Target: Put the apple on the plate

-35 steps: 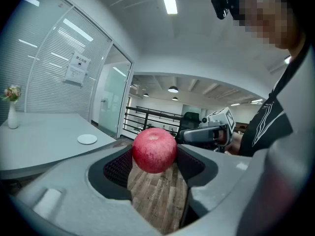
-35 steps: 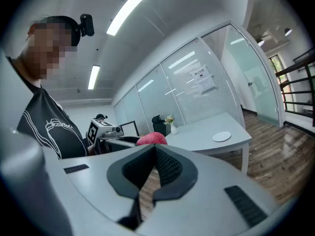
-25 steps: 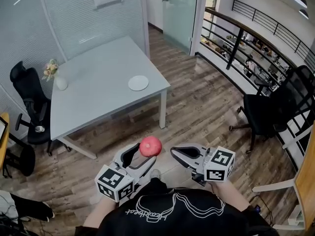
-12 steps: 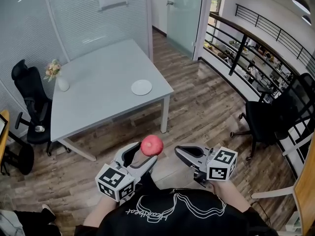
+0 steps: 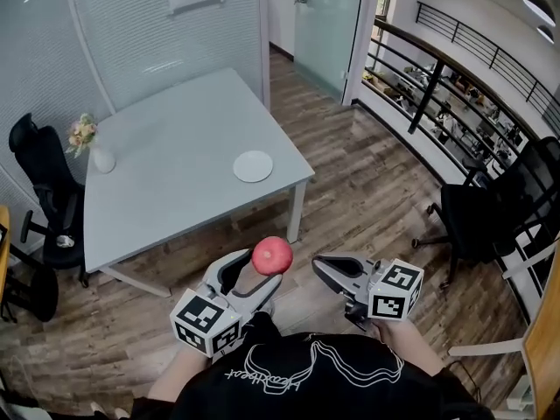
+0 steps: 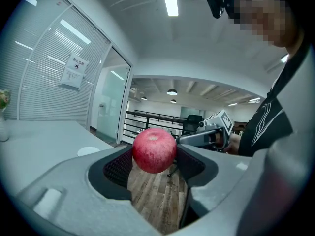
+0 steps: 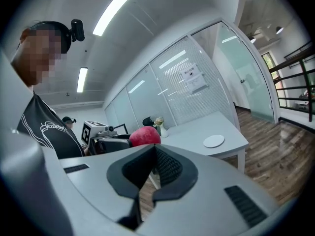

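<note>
A red apple (image 5: 272,255) hangs above the wooden floor, with my left gripper (image 5: 260,269) shut on it. In the left gripper view the apple (image 6: 154,150) sits between the two dark pads, gripped on both sides. A small white plate (image 5: 253,165) lies near the near right corner of the grey table (image 5: 166,191), well ahead of both grippers. To the right of the apple, my right gripper (image 5: 320,266) is level with it, jaws shut and holding nothing. The right gripper view also shows the apple (image 7: 144,136) and the plate (image 7: 214,141).
A white vase of flowers (image 5: 92,147) stands at the table's left edge. A black office chair (image 5: 44,191) is left of the table and another black chair (image 5: 481,217) is to the right. A black railing (image 5: 437,77) runs along the far right.
Both grippers and the apple have been carried forward together toward the table, which now lies a little nearer. The grip on the apple is unchanged.
</note>
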`<state>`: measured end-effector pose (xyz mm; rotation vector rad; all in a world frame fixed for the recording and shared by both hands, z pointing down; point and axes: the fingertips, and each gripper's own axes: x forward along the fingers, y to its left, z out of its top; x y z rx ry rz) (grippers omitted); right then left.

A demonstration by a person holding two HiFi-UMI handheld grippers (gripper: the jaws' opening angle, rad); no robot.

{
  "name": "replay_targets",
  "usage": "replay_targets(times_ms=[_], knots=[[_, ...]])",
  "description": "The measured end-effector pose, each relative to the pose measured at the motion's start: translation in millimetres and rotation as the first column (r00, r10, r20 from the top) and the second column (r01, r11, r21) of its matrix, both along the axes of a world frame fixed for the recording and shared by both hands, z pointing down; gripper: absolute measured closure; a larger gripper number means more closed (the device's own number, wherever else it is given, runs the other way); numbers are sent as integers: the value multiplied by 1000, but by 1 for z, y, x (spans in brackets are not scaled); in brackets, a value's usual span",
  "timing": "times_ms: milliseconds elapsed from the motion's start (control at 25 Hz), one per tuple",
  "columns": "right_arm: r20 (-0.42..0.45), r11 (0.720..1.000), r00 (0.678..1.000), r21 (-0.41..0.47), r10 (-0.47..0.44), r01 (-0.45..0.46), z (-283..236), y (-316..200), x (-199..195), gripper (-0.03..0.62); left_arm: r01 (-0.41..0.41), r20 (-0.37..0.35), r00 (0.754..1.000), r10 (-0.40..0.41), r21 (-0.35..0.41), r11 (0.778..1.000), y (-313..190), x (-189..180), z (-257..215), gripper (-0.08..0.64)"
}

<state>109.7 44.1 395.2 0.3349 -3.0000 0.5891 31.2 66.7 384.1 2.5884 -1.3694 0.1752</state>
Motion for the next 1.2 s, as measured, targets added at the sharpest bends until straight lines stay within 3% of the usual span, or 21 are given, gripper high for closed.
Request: replay_targets(times_ms=[480, 840, 1200], knots=[[-36, 999, 999, -19, 30, -30, -6, -98, -76, 583, -18, -31, 999, 17, -40, 999, -107, -81, -2, 273], [-79, 997, 995, -38, 68, -71, 5, -155, -119, 583, -61, -38, 998, 59, -47, 997, -175, -125, 6, 273], [-69, 992, 992, -53, 107, -110, 15, -202, -147, 583, -95, -37, 995, 93, -57, 994, -240, -156, 17, 273]])
